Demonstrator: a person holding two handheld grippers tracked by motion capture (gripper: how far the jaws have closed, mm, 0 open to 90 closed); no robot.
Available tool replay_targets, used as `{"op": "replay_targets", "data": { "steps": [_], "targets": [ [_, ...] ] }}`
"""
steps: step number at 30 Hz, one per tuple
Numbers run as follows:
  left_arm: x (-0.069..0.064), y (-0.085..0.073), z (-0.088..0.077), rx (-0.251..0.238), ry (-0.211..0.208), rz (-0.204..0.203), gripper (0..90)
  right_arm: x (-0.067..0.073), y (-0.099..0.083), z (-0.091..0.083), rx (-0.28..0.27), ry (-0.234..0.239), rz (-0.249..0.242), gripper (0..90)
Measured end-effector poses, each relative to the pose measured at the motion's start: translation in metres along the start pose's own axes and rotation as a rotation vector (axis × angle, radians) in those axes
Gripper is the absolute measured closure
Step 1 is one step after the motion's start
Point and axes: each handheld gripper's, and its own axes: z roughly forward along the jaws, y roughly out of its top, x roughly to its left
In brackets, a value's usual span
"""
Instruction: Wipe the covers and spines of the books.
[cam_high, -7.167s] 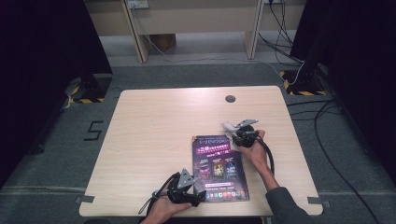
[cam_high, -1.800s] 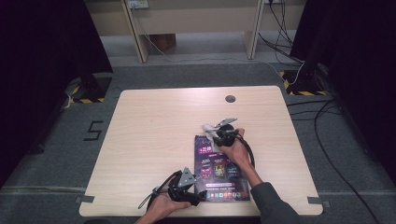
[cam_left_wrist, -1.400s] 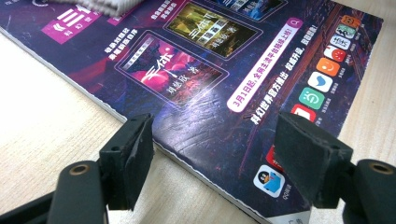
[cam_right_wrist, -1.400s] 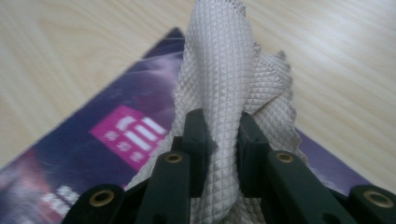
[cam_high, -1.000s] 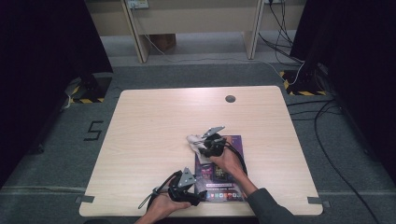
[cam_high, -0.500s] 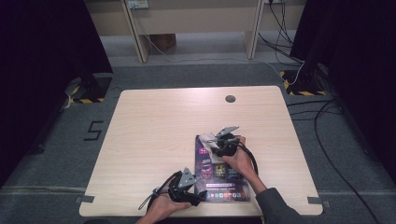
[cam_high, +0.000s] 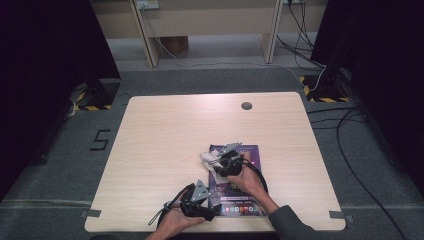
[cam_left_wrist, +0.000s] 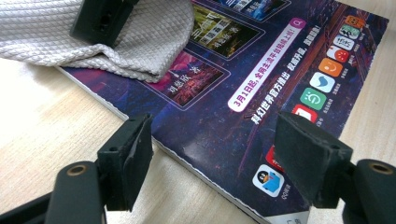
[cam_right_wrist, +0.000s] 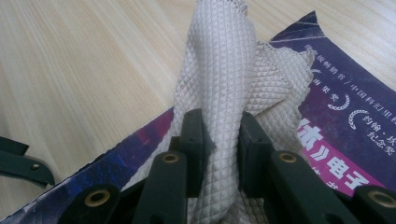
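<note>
1. two things are in play: a pale quilted cloth (cam_right_wrist: 219, 93) and a glossy purple magazine (cam_left_wrist: 243, 116) lying flat on the tabletop (cam_high: 165, 135), near its front edge.
2. the right hand-held gripper (cam_right_wrist: 219, 154) has its jaws pinched narrow on a bunched fold of the cloth, which drapes onto the magazine's upper left corner.
3. the left hand-held gripper (cam_left_wrist: 210, 163) stands wide, its jaws straddling the magazine's lower corner without pressing on it.
4. the cloth looks soft, light and limp; it will sag and trail, so a gathered fold, as held now, is likely the surest place to grip.
5. the magazine seems thin, flexible and slick; it would probably slide under the wiping unless its edge or corner is pinned down.
6. its cover could crease if pinched hard.
</note>
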Motion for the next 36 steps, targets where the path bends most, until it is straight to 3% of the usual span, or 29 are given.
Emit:
{"op": "replay_targets", "data": {
  "steps": [4,14,18,22,26,32,36],
  "targets": [
    [0.0,0.0,-0.001,0.002,0.0,0.002,27.4,-0.003,-0.002,-0.001,-0.003,0.009,0.011,75.7],
    [-0.003,-0.001,-0.003,0.006,0.011,0.008,27.3,-0.032,-0.016,-0.017,-0.002,-0.058,0.072,75.8],
    [-0.007,-0.001,-0.007,0.031,0.012,0.017,27.3,-0.038,-0.024,-0.024,-0.009,-0.073,0.094,75.7],
    [-0.007,-0.003,-0.009,0.033,0.005,-0.011,27.3,-0.031,-0.023,-0.023,0.0,-0.073,0.075,75.7],
    [-0.01,-0.003,-0.01,0.031,0.006,0.001,29.8,-0.017,-0.019,-0.018,-0.002,-0.034,0.057,75.6],
    [-0.013,-0.004,-0.011,0.031,-0.017,0.006,33.4,0.009,-0.01,-0.007,-0.003,0.022,-0.013,75.4],
    [-0.014,-0.003,-0.011,0.031,-0.019,0.015,34.8,0.012,-0.01,-0.006,0.0,0.025,-0.017,75.5]
  ]
}}
